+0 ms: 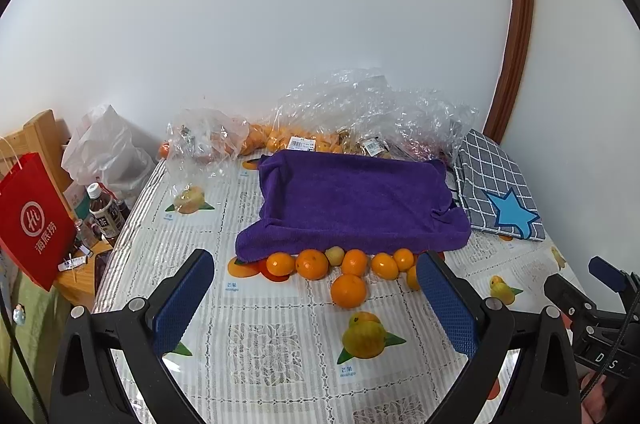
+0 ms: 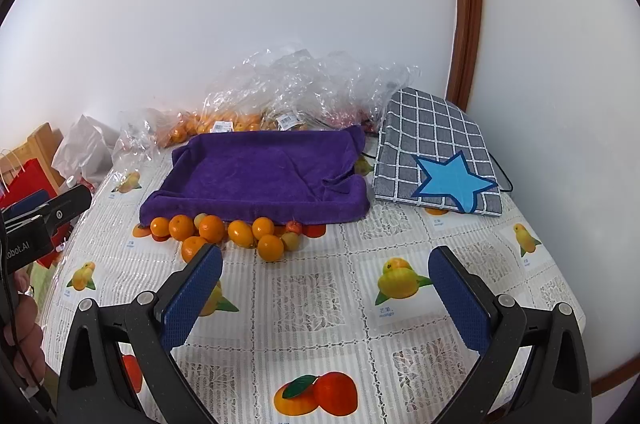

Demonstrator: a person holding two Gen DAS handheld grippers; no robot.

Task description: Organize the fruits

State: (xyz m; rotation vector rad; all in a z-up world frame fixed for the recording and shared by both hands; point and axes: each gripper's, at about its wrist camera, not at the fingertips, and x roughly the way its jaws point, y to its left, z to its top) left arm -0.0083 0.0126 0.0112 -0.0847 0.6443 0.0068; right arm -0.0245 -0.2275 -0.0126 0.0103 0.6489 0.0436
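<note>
left gripper [image 1: 316, 302] hovering above the tablecloth [image 1: 276, 344], blue fingers [image 1: 182, 308] spread wide and gripping nothing, just short of the purple towel [image 1: 352, 203]. right gripper [image 2: 326, 298] likewise hovering with padded fingers [image 2: 460, 304] spread apart and empty, also on the near side of the towel. oranges [image 1: 312, 264] lying loose in a rough row against the near edge of the towel, some touching one another, one orange [image 1: 348, 290] sitting slightly nearer than the row. clear plastic bags [image 1: 360, 111] holding more fruit, bunched behind the towel against the wall. checked cloth with blue star [image 2: 436, 163] lying beside the towel on its right. red paper bag [image 1: 32, 220] and bottle [image 1: 106, 216] standing well to the towel's left, off the table.
</note>
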